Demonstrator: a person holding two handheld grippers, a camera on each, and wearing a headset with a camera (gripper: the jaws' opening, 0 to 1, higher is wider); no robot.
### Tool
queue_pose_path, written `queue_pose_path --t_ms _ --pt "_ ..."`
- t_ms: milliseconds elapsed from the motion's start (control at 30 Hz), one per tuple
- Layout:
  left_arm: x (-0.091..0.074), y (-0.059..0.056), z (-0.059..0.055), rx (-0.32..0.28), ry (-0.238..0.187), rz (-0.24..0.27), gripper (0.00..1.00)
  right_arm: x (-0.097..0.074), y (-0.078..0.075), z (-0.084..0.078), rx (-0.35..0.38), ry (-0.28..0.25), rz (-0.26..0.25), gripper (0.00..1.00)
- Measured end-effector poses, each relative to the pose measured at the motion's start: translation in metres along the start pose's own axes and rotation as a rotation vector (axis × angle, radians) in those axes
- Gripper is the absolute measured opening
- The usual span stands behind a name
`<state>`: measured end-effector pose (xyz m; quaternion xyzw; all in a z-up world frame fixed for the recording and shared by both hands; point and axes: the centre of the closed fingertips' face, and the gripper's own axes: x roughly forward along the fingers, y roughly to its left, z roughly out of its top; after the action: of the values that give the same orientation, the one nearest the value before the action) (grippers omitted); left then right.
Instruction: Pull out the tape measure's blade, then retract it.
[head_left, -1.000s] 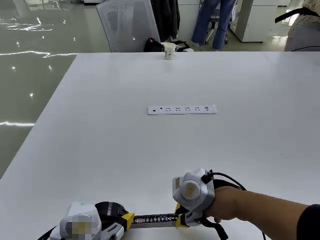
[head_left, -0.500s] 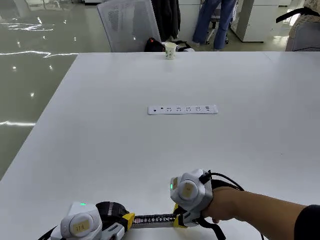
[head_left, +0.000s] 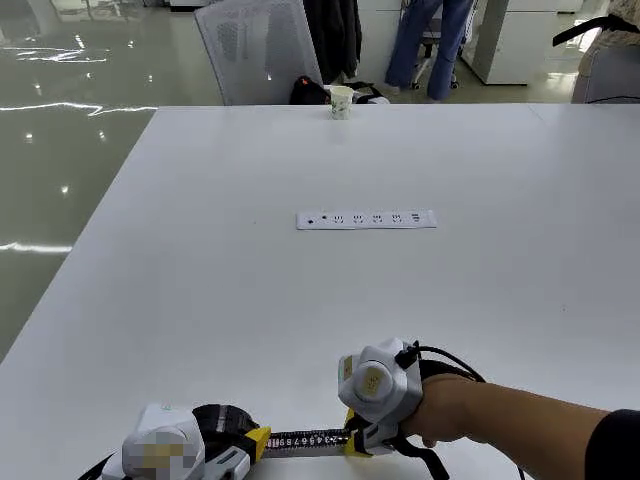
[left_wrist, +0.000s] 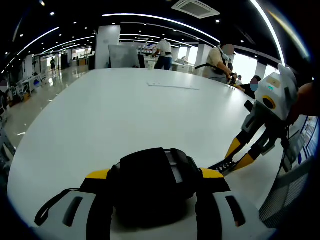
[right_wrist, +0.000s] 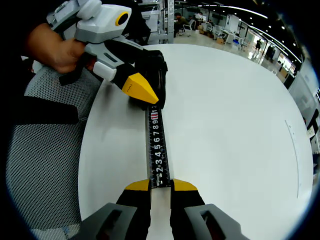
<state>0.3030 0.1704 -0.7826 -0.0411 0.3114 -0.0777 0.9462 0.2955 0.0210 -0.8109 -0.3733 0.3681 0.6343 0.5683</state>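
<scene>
1. The tape measure (head_left: 222, 422), a black case, sits at the bottom edge of the head view, left of centre, low over the white counter (head_left: 300, 300). Whether it rests on the counter cannot be told.
2. Its blade (head_left: 310, 438) runs out to the right as a short dark strip. In the right gripper view the blade (right_wrist: 156, 145) climbs the middle of the frame, and its digits can be read.
3. The left claw (left_wrist: 155, 186) is clamped on the case. The left gripper view shows a yellow tip on either side of the case, while the head view shows one tip beside it.
4. The right claw (right_wrist: 160, 186) is closed on the blade's free end, its yellow tips pressed to the strip's edges at bottom centre. In the head view the right hand (head_left: 445, 410) holds that gripper at lower right.
5. The left gripper view shows the right claw (left_wrist: 240, 157) at mid-right. The right gripper view shows the left hand (right_wrist: 55, 47) at upper left and a grey mesh (right_wrist: 40, 150) at left.
6. In the head view a power strip (head_left: 366, 219) lies mid-counter, well apart from the tape measure. A paper cup (head_left: 341, 101) stands at the counter's far edge, with a chair (head_left: 265, 50) behind it.
</scene>
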Motion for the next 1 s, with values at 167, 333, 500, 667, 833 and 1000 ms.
queue_pose_path --t_ms 167,333,500,667,833,1000 --pt "0.0001 -0.0003 0.0000 0.001 -0.002 -0.001 0.62 0.0009 0.0000 0.0008 -0.001 -0.001 -0.001 0.11" --pt "0.0000 -0.0006 0.0002 -0.001 -0.003 -0.002 0.62 0.0009 0.0010 0.0024 0.002 0.002 0.000 0.11" --pt "-0.0004 -0.0006 0.0002 -0.001 -0.003 -0.006 0.62 0.0020 0.0008 0.0039 0.001 0.000 -0.005 0.11" --pt "-0.0004 -0.0006 0.0001 -0.003 -0.003 -0.007 0.62 0.0027 0.0007 0.0053 0.004 -0.002 -0.002 0.11" --pt "-0.0003 -0.0006 0.0000 -0.003 0.000 -0.007 0.62 0.0035 0.0008 0.0064 0.006 -0.005 0.002 0.11" --pt "-0.0001 -0.0006 -0.0003 -0.003 0.000 -0.005 0.62 0.0042 0.0014 0.0080 0.010 -0.008 0.004 0.11"
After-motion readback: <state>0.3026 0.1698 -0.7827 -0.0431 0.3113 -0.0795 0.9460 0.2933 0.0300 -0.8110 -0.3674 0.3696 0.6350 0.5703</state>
